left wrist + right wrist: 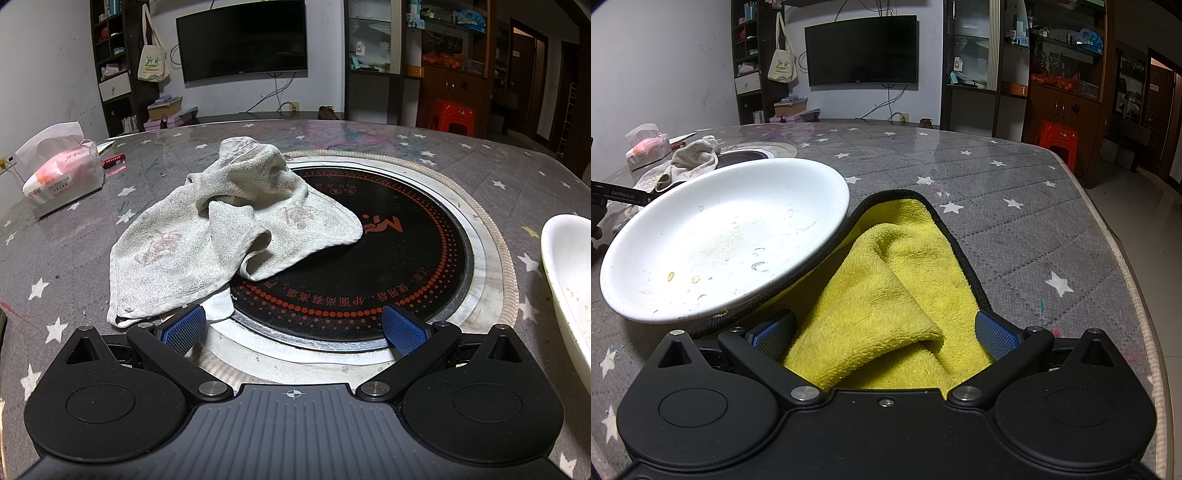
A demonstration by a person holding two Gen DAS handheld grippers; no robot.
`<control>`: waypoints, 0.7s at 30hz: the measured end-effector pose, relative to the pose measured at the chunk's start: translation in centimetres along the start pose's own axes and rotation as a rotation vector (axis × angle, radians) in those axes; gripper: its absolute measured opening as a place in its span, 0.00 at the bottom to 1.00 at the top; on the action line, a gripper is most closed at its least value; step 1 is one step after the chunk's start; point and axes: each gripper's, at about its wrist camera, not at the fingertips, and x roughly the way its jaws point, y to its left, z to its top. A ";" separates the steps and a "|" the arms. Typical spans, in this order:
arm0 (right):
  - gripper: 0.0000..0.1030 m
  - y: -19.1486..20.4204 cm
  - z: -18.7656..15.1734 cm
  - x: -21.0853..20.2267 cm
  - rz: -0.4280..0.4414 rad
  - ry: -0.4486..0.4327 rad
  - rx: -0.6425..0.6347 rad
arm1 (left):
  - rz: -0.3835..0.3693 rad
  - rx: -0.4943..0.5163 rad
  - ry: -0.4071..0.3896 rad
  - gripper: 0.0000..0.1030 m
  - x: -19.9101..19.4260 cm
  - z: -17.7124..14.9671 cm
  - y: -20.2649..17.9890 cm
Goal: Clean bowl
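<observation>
A shallow white bowl [724,236] with dried food specks sits on the grey star-patterned table, its right edge resting on a yellow cloth [897,295]. The bowl's rim also shows at the right edge of the left wrist view [569,280]. My right gripper [884,332] is open, its blue pads on either side of the yellow cloth's near fold. My left gripper [293,326] is open and empty, just in front of a crumpled grey-white towel [221,229] that lies partly over a round black induction hob [369,266].
A pink tissue pack [62,177] lies at the table's far left. The table edge [1108,236] runs along the right, with a red stool [1056,142] beyond it. The towel also shows far left in the right wrist view [690,158].
</observation>
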 end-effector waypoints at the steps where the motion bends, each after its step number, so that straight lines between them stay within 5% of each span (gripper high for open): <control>1: 1.00 0.0 0.0 0.0 0.000 0.000 0.000 | 0.000 0.000 0.000 1.00 0.0 0.0 0.0; 21: 1.00 -0.2 -0.1 0.1 -0.001 0.000 -0.001 | 0.000 0.000 -0.001 1.00 0.0 0.0 0.0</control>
